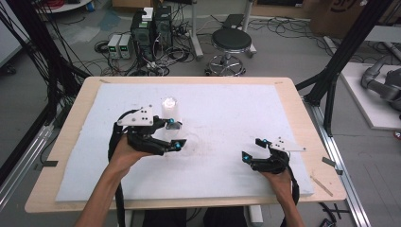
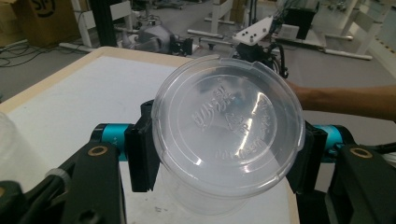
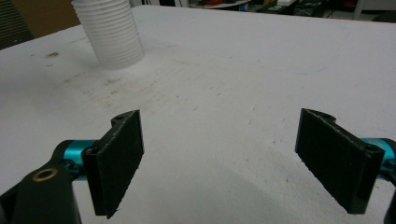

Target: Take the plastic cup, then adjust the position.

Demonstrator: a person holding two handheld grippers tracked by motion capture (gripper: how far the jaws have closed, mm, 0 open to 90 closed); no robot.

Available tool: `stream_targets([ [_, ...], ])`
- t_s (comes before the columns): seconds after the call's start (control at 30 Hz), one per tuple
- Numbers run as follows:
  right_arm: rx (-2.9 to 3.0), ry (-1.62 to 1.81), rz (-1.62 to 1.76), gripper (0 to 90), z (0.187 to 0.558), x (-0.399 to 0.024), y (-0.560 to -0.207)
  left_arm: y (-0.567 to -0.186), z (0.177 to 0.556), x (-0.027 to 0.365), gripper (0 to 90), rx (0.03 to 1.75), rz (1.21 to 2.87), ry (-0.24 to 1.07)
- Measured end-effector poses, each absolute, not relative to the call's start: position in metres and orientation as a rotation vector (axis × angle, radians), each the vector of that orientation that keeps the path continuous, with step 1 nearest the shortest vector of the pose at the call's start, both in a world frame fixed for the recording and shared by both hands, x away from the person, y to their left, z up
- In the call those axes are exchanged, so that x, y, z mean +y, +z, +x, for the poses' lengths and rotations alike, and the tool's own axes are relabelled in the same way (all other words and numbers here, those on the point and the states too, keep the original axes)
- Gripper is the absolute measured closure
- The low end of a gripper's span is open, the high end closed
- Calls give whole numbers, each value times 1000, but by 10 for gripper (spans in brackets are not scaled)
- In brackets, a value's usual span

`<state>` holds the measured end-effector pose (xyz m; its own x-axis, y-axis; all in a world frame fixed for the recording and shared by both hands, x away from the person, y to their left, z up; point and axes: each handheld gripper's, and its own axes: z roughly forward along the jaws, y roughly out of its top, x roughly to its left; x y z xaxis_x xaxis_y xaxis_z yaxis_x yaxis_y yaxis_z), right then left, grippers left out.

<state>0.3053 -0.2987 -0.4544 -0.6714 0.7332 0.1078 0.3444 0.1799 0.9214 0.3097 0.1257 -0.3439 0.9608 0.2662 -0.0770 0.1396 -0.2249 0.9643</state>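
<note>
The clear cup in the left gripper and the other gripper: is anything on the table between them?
No. In the high view only bare white pad lies between the clear cup and the right gripper.

Cup stack (image 1: 169, 109) on table pad (image 1: 227, 113), behind left gripper (image 1: 177, 136).

We are in a robotics lab. Our desk (image 1: 71, 142) carries a white foam sheet (image 1: 227, 123) and stands on a grey concrete floor (image 1: 283, 52) strewn with loose cables (image 1: 161, 56). Beyond it sit computer towers (image 1: 151, 28), small power boxes (image 1: 119, 46) and a black stool (image 1: 231, 45). Black metal frame posts (image 1: 343, 52) rise at the right, beside a grey robot arm (image 1: 383, 82) lying on a white board. Cardboard boxes (image 1: 331, 14) line the far wall.
</note>
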Motion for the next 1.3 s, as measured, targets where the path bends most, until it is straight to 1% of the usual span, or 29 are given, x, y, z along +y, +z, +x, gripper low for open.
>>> stream_targets([
  [0.17,2108,1489,1016,154,305,-298,-454,-365,306,117,392,258,1792,84],
  [0.5,2133,1471,979,154,304,-296,-454,-388,307,111,393,242,1753,48],
  [1.13,2139,1502,1010,154,307,-299,-454,-387,307,118,394,255,1754,61],
  [1.3,2144,1546,947,153,306,-299,-447,-387,308,119,394,242,1738,62],
])
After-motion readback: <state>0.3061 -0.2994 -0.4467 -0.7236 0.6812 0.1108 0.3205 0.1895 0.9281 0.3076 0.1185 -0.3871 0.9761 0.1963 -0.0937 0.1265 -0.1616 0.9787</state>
